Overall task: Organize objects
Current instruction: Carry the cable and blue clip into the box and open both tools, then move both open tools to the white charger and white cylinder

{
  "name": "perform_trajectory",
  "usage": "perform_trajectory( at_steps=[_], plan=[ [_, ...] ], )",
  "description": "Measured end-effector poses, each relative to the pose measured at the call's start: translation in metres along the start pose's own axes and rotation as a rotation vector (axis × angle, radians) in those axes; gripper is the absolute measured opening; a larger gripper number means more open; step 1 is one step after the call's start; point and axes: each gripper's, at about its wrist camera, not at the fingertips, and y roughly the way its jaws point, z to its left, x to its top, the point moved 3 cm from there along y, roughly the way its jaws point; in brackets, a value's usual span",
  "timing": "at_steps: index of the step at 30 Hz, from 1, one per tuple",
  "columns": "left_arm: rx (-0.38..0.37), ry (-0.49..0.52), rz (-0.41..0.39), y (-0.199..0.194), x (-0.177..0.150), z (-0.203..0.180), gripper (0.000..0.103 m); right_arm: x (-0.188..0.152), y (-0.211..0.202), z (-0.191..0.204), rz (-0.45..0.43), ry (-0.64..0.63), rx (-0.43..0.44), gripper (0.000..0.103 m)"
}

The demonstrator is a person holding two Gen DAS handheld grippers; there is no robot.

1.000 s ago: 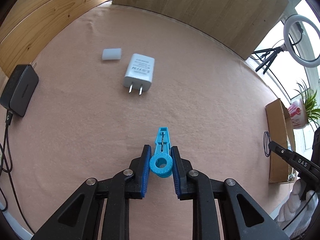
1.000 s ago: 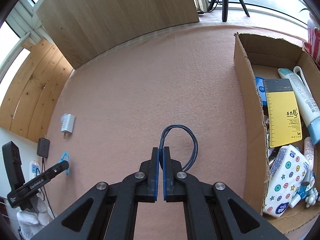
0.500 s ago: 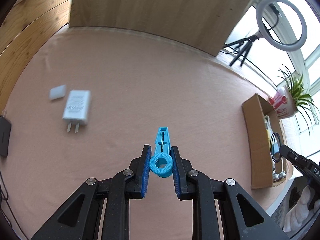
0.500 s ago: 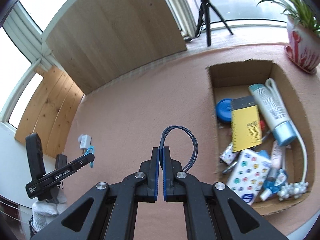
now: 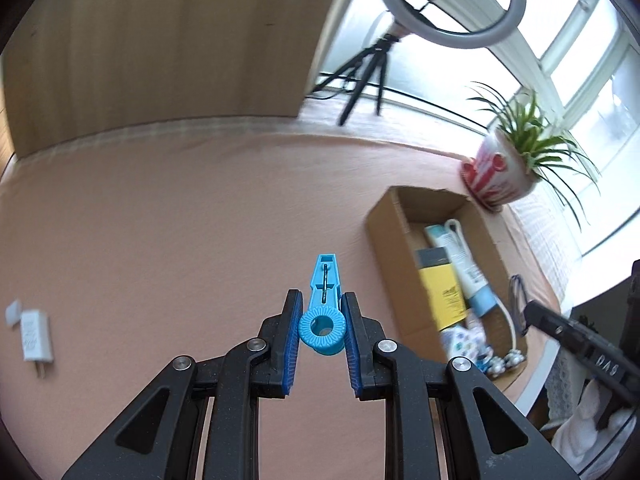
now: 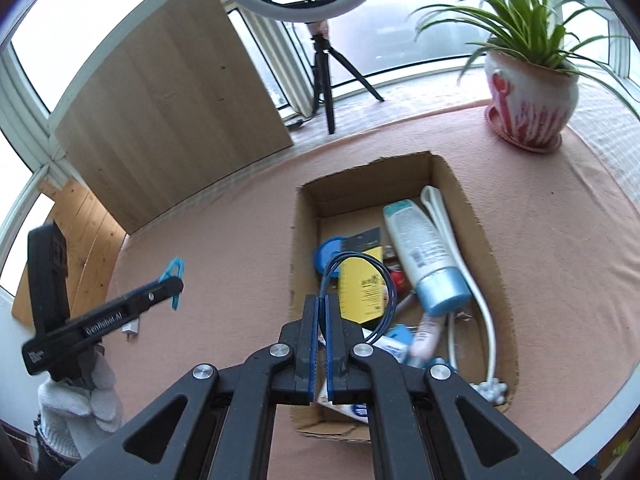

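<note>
Right now the cardboard box (image 6: pixel 448 184) (already crowded with tubes and packets) sits under and ahead of the right gripper (image 6: pixel 321 308), whose fingers pinch a dark hair tie (image 6: pixel 360 280). Off beside it, the left gripper (image 5: pixel 322 312) clamps a blue clip (image 5: pixel 325 300) between its pads.

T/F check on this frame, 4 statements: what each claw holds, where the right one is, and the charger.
1. The left claw grips a blue clip. True.
2. The right claw is empty. False: it pinches a dark cable loop.
3. The right claw hangs over the open box. True.
4. The white charger lies in the box. False: it lies on the pink cloth, far left.
</note>
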Motion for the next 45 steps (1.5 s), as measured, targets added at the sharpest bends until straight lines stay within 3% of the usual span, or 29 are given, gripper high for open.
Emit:
perform_trajectory(
  at_steps=[6, 16, 17, 18, 19, 20, 21, 27, 29, 35, 45],
  plan=[
    [-0.05, 0.079, 0.019, 0.034, 0.032, -0.061, 0.021, 0.001, 0.014, -0.02, 0.035, 0.009, -0.01, 0.003],
    [-0.084, 0.168, 0.065, 0.095, 0.063, -0.126, 0.021, 0.009, 0.023, -0.028, 0.037, -0.037, -0.023, 0.005],
    [-0.087, 0.177, 0.076, 0.101, 0.064, -0.13, 0.021, 0.009, 0.024, -0.028, 0.046, -0.042, -0.024, 0.008],
    [-0.086, 0.185, 0.089, 0.108, 0.064, -0.134, 0.029, 0.009, 0.024, -0.03, 0.049, -0.04, -0.025, 0.022],
    [-0.079, 0.185, 0.1, 0.113, 0.065, -0.135, 0.049, 0.01, 0.023, -0.031, 0.044, -0.035, -0.029, 0.043],
    [-0.07, 0.174, 0.106, 0.116, 0.065, -0.135, 0.059, 0.01, 0.021, -0.033, 0.03, -0.027, -0.038, 0.051],
    [-0.07, 0.157, 0.099, 0.117, 0.066, -0.133, 0.068, 0.01, 0.016, -0.035, 0.006, -0.017, -0.046, 0.055],
    [-0.033, 0.138, 0.056, 0.102, 0.067, -0.12, 0.068, 0.011, 0.009, -0.04, -0.006, 0.008, -0.05, 0.055],
    [-0.053, 0.172, 0.064, 0.093, 0.065, -0.114, 0.068, 0.01, 0.007, -0.038, -0.008, 0.013, -0.046, 0.055],
    [-0.009, 0.157, 0.038, 0.063, 0.056, -0.081, 0.068, 0.007, 0.006, -0.017, -0.01, -0.004, -0.016, 0.055],
    [0.113, 0.009, 0.008, 0.004, 0.027, 0.037, 0.068, -0.011, 0.019, 0.036, 0.032, -0.091, 0.01, 0.055]
  ],
)
